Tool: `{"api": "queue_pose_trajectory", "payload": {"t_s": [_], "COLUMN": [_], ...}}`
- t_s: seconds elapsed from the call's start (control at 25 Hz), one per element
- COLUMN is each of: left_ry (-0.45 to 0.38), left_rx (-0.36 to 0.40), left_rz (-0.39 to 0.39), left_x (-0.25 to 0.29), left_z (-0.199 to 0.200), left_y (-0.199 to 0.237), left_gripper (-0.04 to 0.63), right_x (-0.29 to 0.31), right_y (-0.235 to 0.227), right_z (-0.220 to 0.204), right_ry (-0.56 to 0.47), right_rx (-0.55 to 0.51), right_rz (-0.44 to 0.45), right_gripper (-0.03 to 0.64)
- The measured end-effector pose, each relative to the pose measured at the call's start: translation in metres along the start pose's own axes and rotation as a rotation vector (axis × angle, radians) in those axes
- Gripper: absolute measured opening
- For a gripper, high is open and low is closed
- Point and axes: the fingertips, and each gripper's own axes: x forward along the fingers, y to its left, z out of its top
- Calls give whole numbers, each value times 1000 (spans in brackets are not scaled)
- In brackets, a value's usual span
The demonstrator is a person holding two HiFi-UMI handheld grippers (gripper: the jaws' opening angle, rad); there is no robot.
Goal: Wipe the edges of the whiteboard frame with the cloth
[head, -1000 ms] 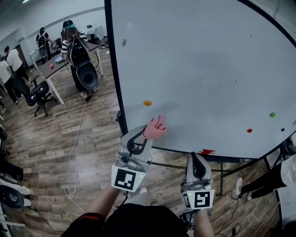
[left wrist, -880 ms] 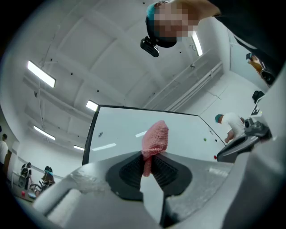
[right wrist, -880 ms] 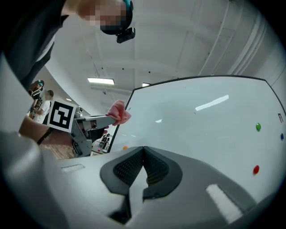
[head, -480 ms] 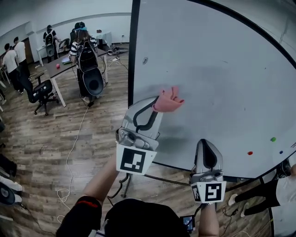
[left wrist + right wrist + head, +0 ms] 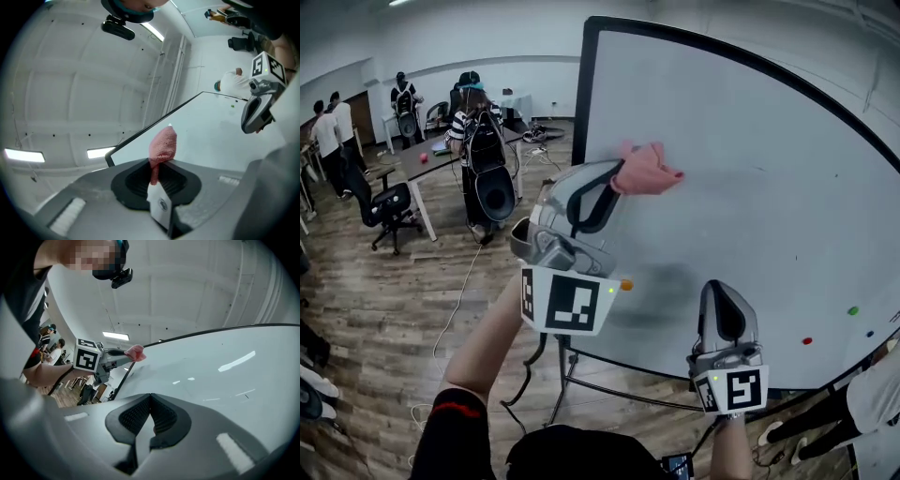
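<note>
A pink cloth (image 5: 647,172) is pinched in my left gripper (image 5: 617,180), raised against the upper left of the whiteboard (image 5: 750,187). The board's black frame (image 5: 582,103) runs down just left of the cloth, and its top edge curves above. In the left gripper view the cloth (image 5: 163,144) sticks up from the shut jaws of the left gripper (image 5: 154,165), a little below the frame's top corner (image 5: 109,159). My right gripper (image 5: 721,319) hangs lower right in front of the board, jaws shut with nothing in them. The right gripper view shows the left gripper and cloth (image 5: 135,352) by the frame (image 5: 123,378).
Small magnets dot the board: orange (image 5: 626,284), green (image 5: 853,310), red (image 5: 807,341). The board's stand legs (image 5: 567,375) rest on a wooden floor. Left of the board are a desk (image 5: 422,164), office chairs (image 5: 389,204) and several people (image 5: 478,131). A cable (image 5: 450,319) trails over the floor.
My left gripper has risen with the cloth from near the board's bottom edge to its upper left part. The head view has tilted up; the right gripper stayed low.
</note>
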Motion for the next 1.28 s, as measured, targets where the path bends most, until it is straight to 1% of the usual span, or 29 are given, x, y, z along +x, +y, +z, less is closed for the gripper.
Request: {"api": "queue_pose_trajectory", "payload": {"t_s": [0.16,0.32,0.48,0.6,0.72,0.96,1.04,1.12,1.28], "left_ry": [20,52,80,100,151,218,237,261,289], "left_rx": [133,272,369,467,575,775,843,888,943], "left_rz": [13,47,60,55,33,21,11,-3,-24], "left_x": [22,43,62,73,86,105,111,114,114], "left_z": [17,29,39,45,44,41,38,35,31], "left_y": [20,47,69,82,93,113,115,116,116], "left_gripper": [35,35,35,35,35,35,35,35,35], "right_x": [10,20,29,42,56,79,88,95,108], "right_y": [1,5,3,2,4,5,3,6,18], "right_z": [16,29,44,60,78,115,125,132,145], "right_ry": [-25,-31,-69,-85,-100,-170,-190,-206,-225], "right_rx": [-12,-46,-49,-38,-36,-29,-6,16,21], "right_rz": [29,50,72,80,78,115,123,134,159], "right_gripper": [2,2,2,2,2,2,2,2,2]}}
